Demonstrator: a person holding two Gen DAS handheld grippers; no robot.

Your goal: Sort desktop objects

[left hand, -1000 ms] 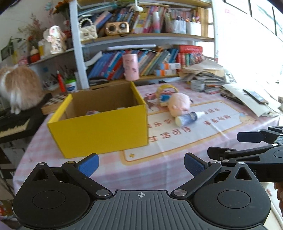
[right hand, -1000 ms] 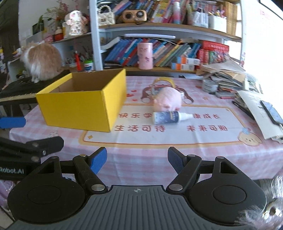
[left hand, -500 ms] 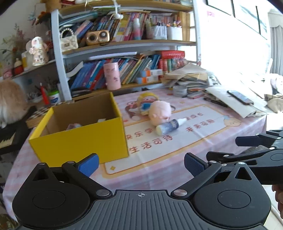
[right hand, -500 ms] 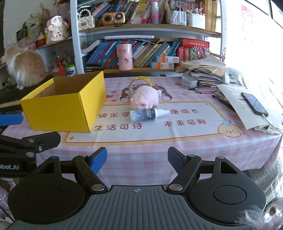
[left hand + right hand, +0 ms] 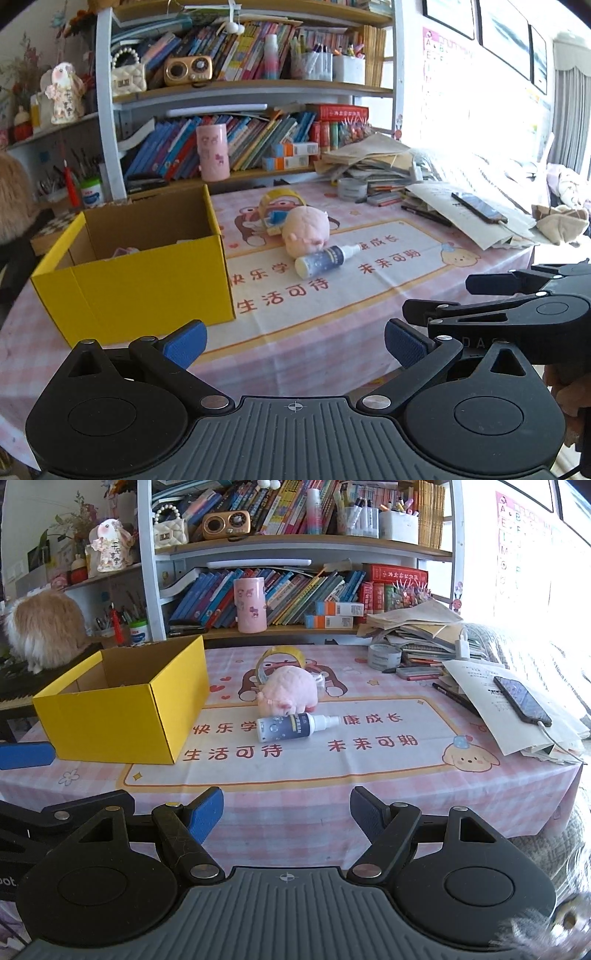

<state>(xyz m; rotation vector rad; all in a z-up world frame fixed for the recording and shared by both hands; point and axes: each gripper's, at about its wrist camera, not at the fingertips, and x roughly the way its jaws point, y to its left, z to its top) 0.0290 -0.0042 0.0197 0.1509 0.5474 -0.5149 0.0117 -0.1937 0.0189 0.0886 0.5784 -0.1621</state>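
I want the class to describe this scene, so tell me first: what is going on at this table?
A person holds a gripper in each hand over the near edge of the table, sorting things into a yellow box. The left gripper and right gripper are both open and empty. A pink plush, a spray bottle and a tape roll lie beside the box, not yet picked up.

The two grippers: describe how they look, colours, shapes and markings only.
Both are matte black. The left gripper and right gripper each have a ribbed grey-black base with a small crosshair mark, two round discs, angled linkage arms with silver rivets, and blue ribbed pads on the jaws. White lettering shows on their sides.
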